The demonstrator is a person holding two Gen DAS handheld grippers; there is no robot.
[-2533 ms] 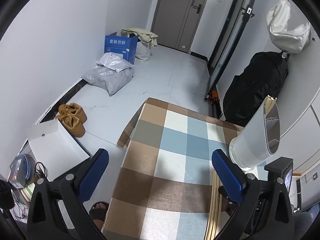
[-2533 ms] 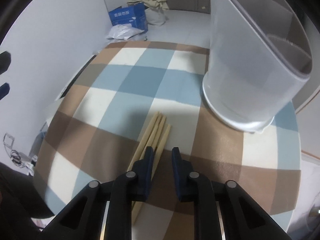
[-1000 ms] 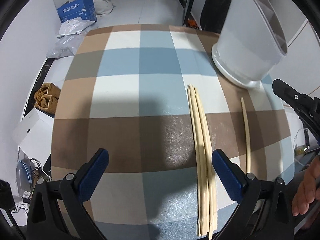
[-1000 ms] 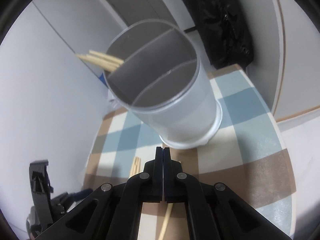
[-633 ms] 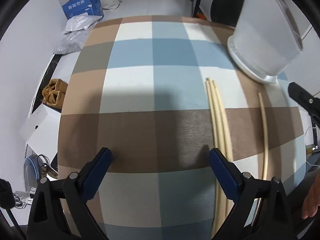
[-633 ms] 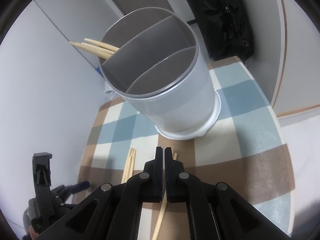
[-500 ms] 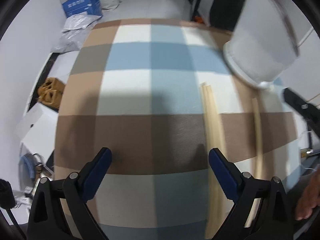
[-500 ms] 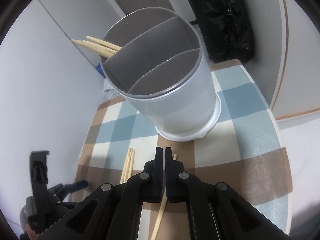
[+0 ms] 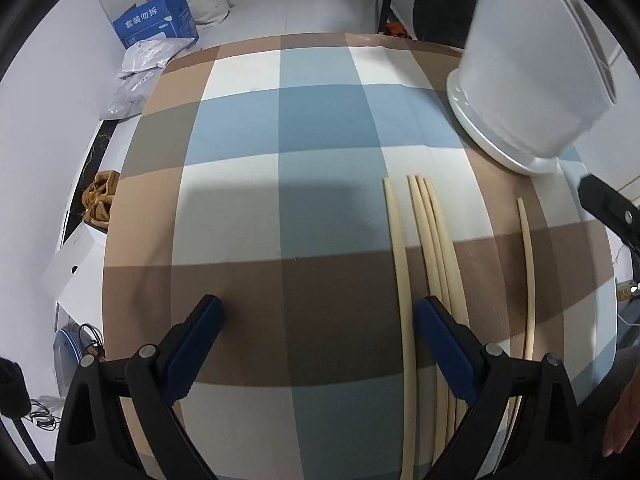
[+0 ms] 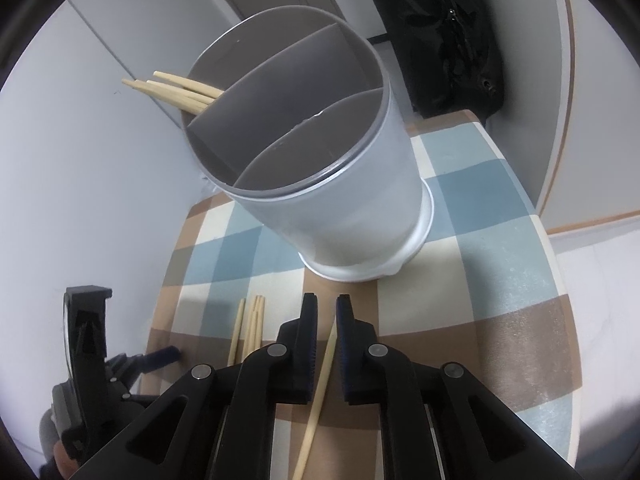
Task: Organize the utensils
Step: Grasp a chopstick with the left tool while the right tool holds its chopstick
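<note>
A grey utensil holder with three compartments stands at the far right of the checked table; several chopsticks lean out of its far-left compartment. It also shows in the left wrist view. Loose chopsticks lie side by side on the cloth, one a little apart to their left. A single chopstick lies further right. My left gripper is open low over the cloth; its right finger is among the loose chopsticks. My right gripper is slightly open above the single chopstick.
The checked tablecloth covers a small table with drops on all sides. On the floor beyond are a blue box, plastic bags, brown shoes and a white box. A black bag stands behind the holder.
My right gripper has opened a little; the single chopstick lies loose below it. My left gripper has come lower and nearer the loose chopsticks, and one chopstick now lies apart from the bunch.
</note>
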